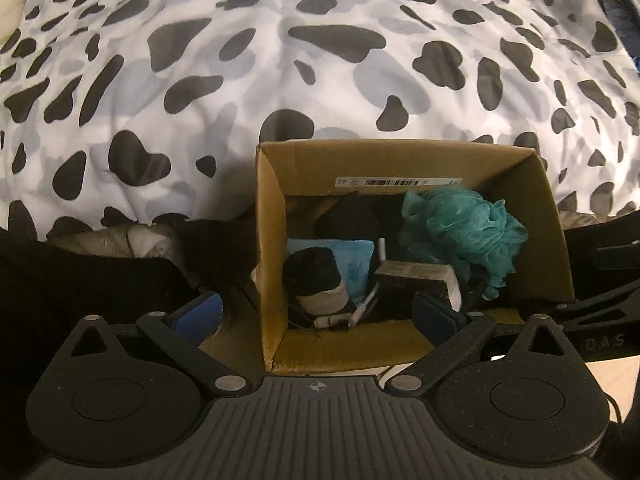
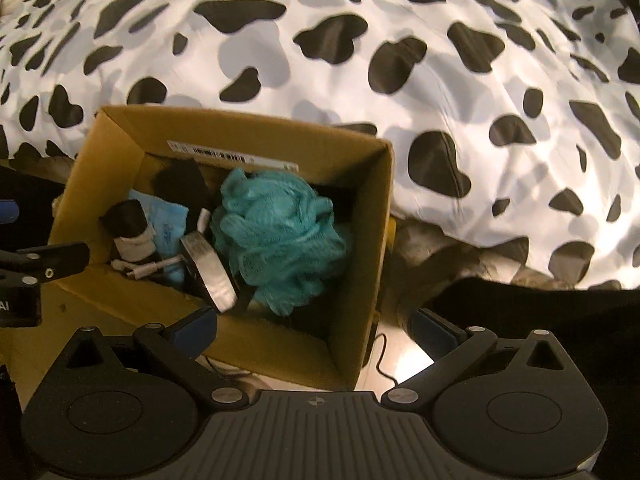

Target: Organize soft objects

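both grippers, left gripper (image 1: 316, 314) and right gripper (image 2: 316, 326), spread wide and empty, hovering above the cardboard box (image 2: 360, 216); teal loofah (image 2: 280, 236) just ahead inside.

A cow-print duvet (image 1: 320, 60) covers the bed. A thin black cable (image 2: 382, 360) lies on the floor at the bed's near edge.

Letters "DAS" on black gripper part (image 1: 608, 340), right edge; "AI" on black block (image 2: 16, 306), left edge; box's barcode label (image 1: 398, 181) unreadable.
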